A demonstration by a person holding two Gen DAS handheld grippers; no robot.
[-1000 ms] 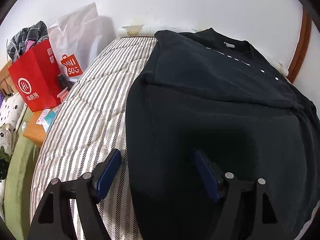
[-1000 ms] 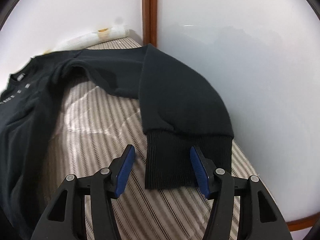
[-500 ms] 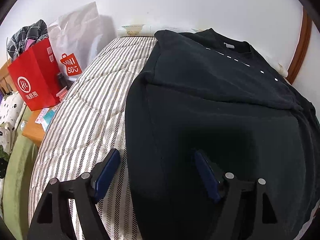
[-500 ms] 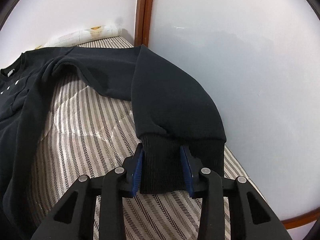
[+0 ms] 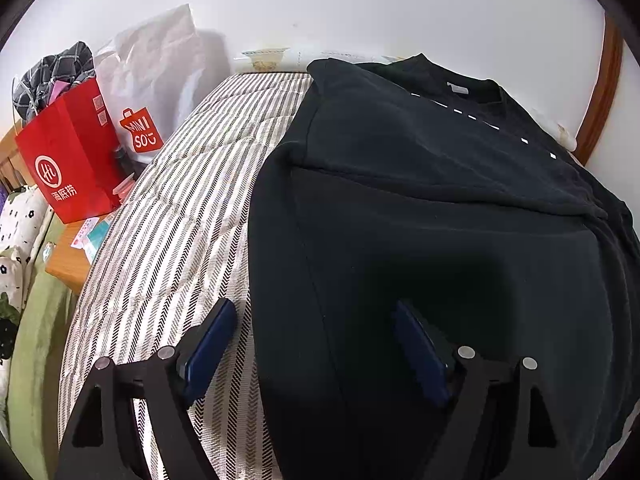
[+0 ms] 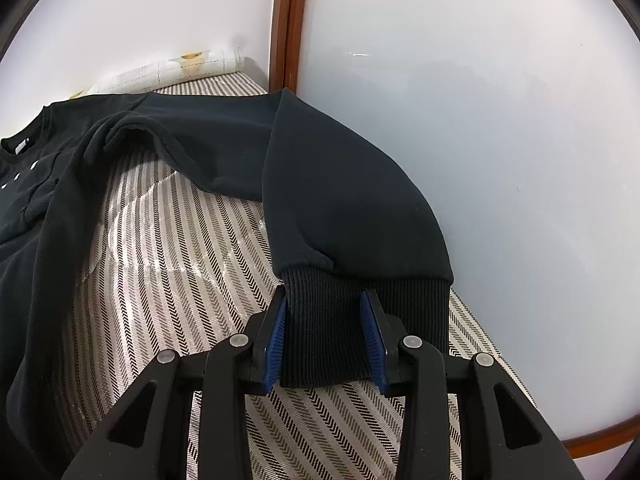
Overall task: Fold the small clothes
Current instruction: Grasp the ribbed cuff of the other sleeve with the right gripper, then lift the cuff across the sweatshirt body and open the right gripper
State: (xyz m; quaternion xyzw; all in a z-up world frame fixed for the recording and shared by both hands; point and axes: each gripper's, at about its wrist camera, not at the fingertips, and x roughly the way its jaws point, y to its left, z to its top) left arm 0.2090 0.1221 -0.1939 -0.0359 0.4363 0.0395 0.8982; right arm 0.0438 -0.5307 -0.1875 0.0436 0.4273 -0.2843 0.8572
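Gripping now: your right claw (image 6: pixel 324 320) has its blue pads pressed on both sides of the cuff (image 6: pixel 360 320), the ribbed end of the sweater's sleeve (image 6: pixel 340 200).
Left claw: your left claw (image 5: pixel 312 344) is spreading wider; one pad (image 5: pixel 212 344) is over the bedspread, the other pad (image 5: pixel 420 352) over the sweater, and the sweater's side edge runs between them with neither pad pressing on it.
Sweater: the black sweater (image 5: pixel 440 220) lies on the bed, collar toward the wall at the head end, a white tag (image 5: pixel 458 89) inside the collar and a row of small white marks below it.
Fold: the sleeve on your left claw's side is already laid across the chest.
Sleeve: the other sleeve stretches away from the sweater's body, bends, and runs alongside the white panel (image 6: pixel 500 160), with striped bedspread showing between it and the body.
Bed: a striped bedspread (image 5: pixel 180 220) covers it.
Beside the sweater: a red bag (image 5: pixel 68 160) and a white bag (image 5: pixel 156 80) stand well apart from the sweater, off the bed's far edge.
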